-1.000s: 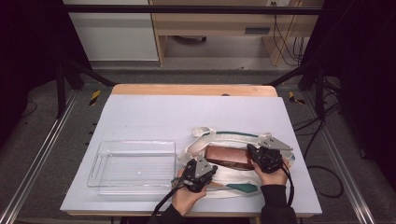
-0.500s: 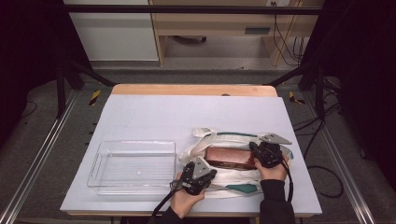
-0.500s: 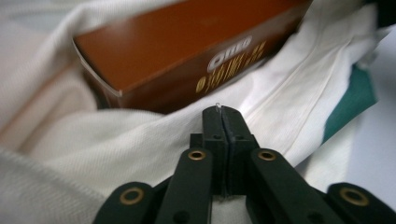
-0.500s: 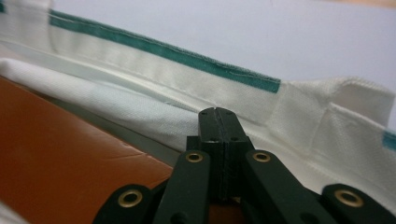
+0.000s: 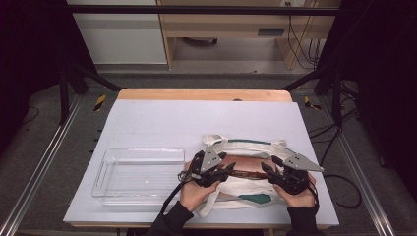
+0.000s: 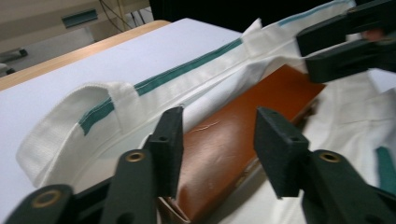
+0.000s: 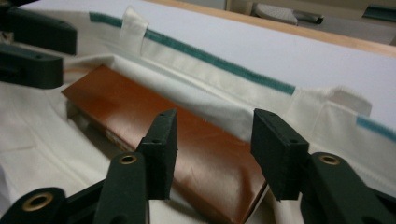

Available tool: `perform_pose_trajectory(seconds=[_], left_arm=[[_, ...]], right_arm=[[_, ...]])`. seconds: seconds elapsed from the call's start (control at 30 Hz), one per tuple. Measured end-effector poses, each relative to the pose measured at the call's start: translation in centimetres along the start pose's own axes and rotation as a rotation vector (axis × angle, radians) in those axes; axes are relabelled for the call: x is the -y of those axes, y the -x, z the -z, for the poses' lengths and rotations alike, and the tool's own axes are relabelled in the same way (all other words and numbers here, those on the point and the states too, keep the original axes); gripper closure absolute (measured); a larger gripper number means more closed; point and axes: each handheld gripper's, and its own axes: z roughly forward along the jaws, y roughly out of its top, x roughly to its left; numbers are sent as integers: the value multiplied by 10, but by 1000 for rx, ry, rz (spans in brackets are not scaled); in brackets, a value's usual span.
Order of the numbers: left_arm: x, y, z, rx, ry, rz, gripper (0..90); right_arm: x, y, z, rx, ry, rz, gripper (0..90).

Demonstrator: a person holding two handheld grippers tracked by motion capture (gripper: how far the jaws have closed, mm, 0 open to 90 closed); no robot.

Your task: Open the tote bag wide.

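Observation:
A white cloth bag (image 5: 246, 145) with teal stripes lies flat at the front right of the table, its mouth spread. Inside lies a long brown case (image 5: 246, 166). My left gripper (image 5: 227, 170) is at the case's left end and my right gripper (image 5: 268, 170) at its right end, facing each other. In the left gripper view the left gripper (image 6: 222, 135) is open, its jaws astride the end of the case (image 6: 280, 88), with the bag's edge (image 6: 140, 93) beside it. In the right gripper view the right gripper (image 7: 217, 140) is open over the case (image 7: 140, 107).
A clear plastic tray (image 5: 142, 150) stands to the left of the bag, close to my left hand. The white tabletop (image 5: 196, 118) stretches away behind the bag to a wooden back edge. Metal rails run along both sides of the table.
My right gripper has dropped back toward me and now sits low at the case's right end. My left gripper has edged forward onto the left end.

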Motion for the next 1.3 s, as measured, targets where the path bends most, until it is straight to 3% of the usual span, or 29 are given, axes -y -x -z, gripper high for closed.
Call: perform_pose_trajectory(seconds=[0.1, 0.23, 0.4, 0.8, 1.07, 1.3], left_arm=[[4, -2, -3, 6, 4, -13, 424], [6, -2, -4, 26, -28, -16, 321], [8, -5, -10, 15, -100, -33, 270], [7, -6, -23, 11, -154, -34, 149], [10, -5, -20, 8, -140, 3, 177], [12, -6, -18, -40, -111, 43, 274]], right_arm=[[7, 2, 2, 5, -24, 7, 453], [16, 5, 0, 33, -59, -3, 408], [20, 5, -5, 36, -85, 5, 389], [23, 4, -9, 28, -95, 24, 370], [23, 8, -9, 18, -85, 22, 395], [23, 9, -6, 0, -86, -9, 454]])
